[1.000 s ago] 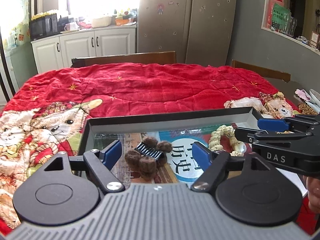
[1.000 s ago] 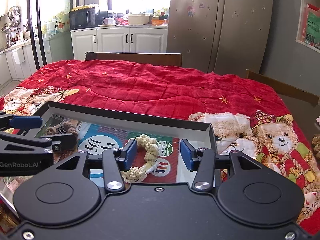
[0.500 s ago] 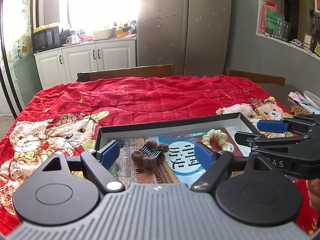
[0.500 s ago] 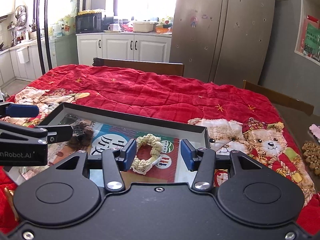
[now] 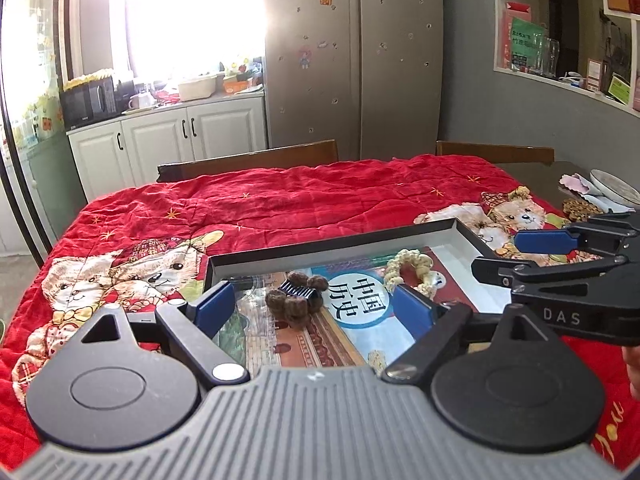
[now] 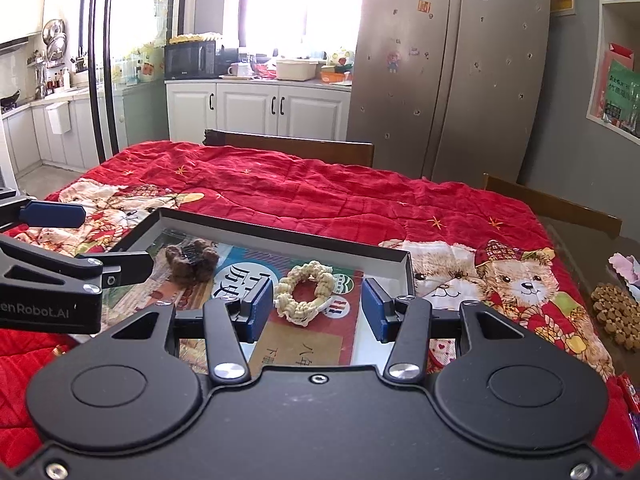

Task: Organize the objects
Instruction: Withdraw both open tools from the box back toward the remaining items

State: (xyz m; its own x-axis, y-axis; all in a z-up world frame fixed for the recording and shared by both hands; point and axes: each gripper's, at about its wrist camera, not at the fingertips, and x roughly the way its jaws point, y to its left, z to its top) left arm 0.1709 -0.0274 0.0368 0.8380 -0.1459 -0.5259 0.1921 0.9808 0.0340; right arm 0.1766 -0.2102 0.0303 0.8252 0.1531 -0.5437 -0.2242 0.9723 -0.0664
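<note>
- Left gripper [image 5: 310,306]: jaws spread wide, nothing between them, hanging above the near part of the shallow black tray [image 5: 332,243].
- Right gripper [image 6: 318,304]: also wide apart and empty, hovering over the same tray, on the other side.
- Straight ahead of the left one, a bit below the pads, is the brown fuzzy hair claw [image 5: 295,298]. It's lying on the printed book cover [image 5: 356,294] that lines the tray.
- Just ahead of the right one, roughly centred in the gap, sits the cream braided rope ring [image 6: 306,292], flat on the cover too.
- My read: both items are already in the tray, so this looks like either the pause after a drop-off or the start of a pick. Can't say which.
- If it's a pick, each gripper needs to drop down and forward so the pads straddle its item, then close. The ring is soft and flat, so go low.
- Off to the right of the tray, a pile of brown pellets [image 6: 616,312] sits past the red teddy-bear blanket [image 6: 360,200].
</note>
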